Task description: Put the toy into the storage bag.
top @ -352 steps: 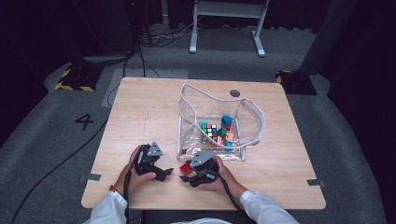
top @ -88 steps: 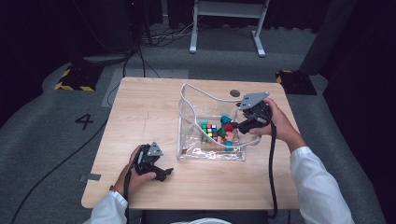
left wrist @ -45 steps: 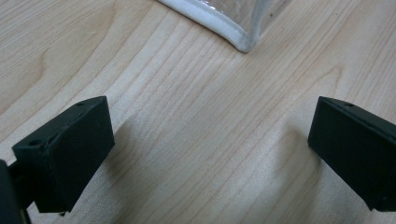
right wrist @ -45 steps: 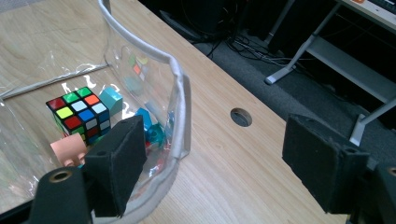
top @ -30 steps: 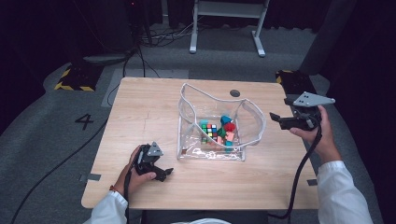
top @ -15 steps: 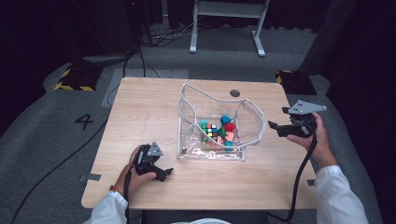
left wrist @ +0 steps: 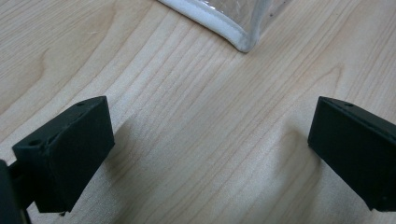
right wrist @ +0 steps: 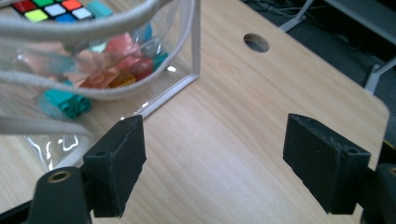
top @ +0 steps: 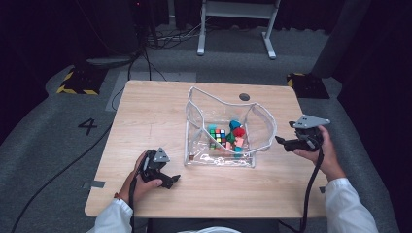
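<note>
- The right gripper (top: 286, 142) is hanging just off the right side of the clear plastic bag (top: 221, 128), lower and closer to the bag than half a second ago, after swinging out wide over the counter's (top: 145, 111) right edge.
- Its fingers (right wrist: 119, 163) are standing wide apart with nothing between them; in the right gripper view the bag's white-piped corner (right wrist: 194, 51) is sitting just ahead of the left finger.
- The toys are lying inside the bag, near the middle of the counter: a Rubik's cube (top: 219, 134), a red piece (top: 238, 131), teal blocks (right wrist: 67, 105) and orange bits pressed against the clear wall.
- The red piece that was between the hands earlier is now looking to be in the bag, so I judge the drop-in done and the right hand coming back, perhaps toward the bag's rim.
- The left gripper (top: 167, 180) is resting on the counter at the front left as before, fingers (left wrist: 70, 149) apart and empty, pointing toward the bag's near corner (left wrist: 243, 42).
</note>
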### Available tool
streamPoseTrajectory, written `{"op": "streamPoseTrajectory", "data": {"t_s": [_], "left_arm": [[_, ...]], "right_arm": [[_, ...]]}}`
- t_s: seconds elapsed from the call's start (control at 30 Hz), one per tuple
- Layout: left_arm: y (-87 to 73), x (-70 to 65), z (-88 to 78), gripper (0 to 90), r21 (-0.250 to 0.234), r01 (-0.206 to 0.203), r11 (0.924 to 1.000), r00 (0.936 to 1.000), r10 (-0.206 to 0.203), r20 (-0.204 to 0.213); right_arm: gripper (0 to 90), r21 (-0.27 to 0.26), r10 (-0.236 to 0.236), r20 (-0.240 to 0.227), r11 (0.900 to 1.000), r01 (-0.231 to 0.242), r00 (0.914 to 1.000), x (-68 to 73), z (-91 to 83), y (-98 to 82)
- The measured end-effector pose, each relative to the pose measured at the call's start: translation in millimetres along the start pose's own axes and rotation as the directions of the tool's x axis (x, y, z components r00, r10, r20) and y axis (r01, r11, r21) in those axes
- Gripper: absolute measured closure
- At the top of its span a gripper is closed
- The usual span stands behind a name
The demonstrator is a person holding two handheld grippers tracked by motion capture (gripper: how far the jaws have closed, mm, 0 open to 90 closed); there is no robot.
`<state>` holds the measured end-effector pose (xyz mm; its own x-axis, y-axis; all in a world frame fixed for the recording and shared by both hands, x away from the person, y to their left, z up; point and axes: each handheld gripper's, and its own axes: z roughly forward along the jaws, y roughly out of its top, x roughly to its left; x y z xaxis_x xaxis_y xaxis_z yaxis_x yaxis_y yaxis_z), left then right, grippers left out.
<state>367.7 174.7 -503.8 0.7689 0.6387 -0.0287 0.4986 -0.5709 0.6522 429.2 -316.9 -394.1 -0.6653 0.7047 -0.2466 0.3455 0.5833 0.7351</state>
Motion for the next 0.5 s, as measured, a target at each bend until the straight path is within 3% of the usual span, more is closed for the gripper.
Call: {"op": "streamPoseTrajectory", "data": {"t_s": [0.5], "left_arm": [[0.0,0.0,-0.1,0.4,0.001,0.0,1.0,1.0,0.0,0.001]], "right_arm": [[21.0,0.033,-0.001,-0.021,0.999,0.002,0.9998,14.3,8.0,-22.2]]}}
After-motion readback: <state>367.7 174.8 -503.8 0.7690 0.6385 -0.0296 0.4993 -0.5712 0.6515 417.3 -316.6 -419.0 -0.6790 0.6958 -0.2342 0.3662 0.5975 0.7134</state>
